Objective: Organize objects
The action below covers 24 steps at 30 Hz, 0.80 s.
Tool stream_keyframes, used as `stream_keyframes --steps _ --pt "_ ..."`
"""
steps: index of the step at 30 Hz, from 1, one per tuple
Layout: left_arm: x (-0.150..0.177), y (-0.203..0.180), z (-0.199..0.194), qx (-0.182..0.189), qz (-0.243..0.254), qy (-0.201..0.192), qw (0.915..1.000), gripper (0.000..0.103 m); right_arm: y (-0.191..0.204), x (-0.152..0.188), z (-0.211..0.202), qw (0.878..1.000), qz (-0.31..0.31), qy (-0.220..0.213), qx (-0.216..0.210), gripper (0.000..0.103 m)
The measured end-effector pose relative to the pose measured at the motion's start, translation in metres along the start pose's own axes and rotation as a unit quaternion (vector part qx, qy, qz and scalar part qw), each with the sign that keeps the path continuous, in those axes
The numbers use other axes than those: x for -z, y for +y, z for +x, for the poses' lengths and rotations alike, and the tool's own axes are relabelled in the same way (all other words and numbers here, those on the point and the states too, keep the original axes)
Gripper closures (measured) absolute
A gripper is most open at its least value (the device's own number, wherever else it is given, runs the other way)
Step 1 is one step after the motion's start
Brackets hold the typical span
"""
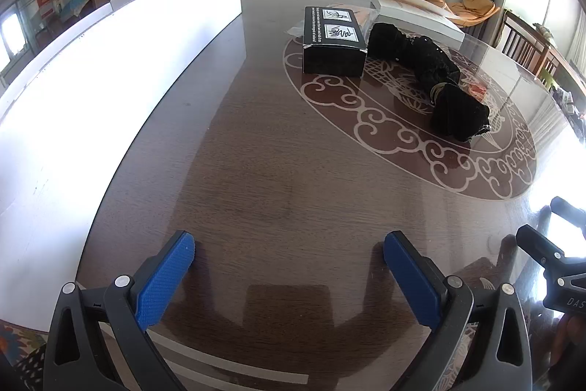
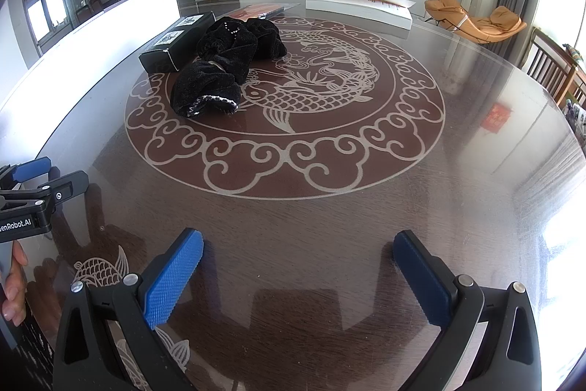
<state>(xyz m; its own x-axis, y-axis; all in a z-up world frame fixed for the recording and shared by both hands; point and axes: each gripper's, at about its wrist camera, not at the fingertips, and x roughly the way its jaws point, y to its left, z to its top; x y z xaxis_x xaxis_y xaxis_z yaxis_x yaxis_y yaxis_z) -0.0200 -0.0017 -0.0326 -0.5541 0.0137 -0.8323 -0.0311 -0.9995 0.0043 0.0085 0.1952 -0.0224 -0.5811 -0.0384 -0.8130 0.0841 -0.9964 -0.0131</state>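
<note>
A black box (image 1: 331, 41) with white picture labels lies on the dark glass-topped table (image 1: 256, 171); it also shows in the right wrist view (image 2: 175, 41). A rumpled black garment (image 1: 432, 76) with sparkly trim lies right beside the box, partly on the fish medallion (image 2: 311, 90); it also shows in the right wrist view (image 2: 227, 65). My left gripper (image 1: 289, 262) is open and empty above the near table, far short of both. My right gripper (image 2: 298, 259) is open and empty, to the right of the left one (image 2: 33, 185).
A long white panel (image 1: 91, 90) runs along the table's left side. A flat white box (image 2: 359, 6) and a packet with orange contents (image 2: 262, 10) lie at the far end. Wooden chairs (image 2: 553, 68) stand at the right edge. A TV unit lines the back wall.
</note>
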Motion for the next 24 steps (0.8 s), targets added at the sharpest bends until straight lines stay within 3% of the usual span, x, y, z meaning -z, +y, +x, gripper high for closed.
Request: stream_keyframes --steps 15,20,24 --pt "-0.002 0.002 0.0 -0.001 -0.001 -0.001 1.0 0.0 0.0 0.0 0.0 1.0 0.0 0.0 -0.001 0.0" --pt "-0.005 0.019 0.004 -0.03 -0.046 -0.004 0.9985 0.0 0.0 0.0 0.001 1.0 0.0 0.0 -0.001 0.0" --pt "-0.007 0.021 0.006 -0.032 -0.049 -0.003 0.9983 0.0 0.0 0.0 0.001 1.0 0.0 0.0 -0.001 0.0"
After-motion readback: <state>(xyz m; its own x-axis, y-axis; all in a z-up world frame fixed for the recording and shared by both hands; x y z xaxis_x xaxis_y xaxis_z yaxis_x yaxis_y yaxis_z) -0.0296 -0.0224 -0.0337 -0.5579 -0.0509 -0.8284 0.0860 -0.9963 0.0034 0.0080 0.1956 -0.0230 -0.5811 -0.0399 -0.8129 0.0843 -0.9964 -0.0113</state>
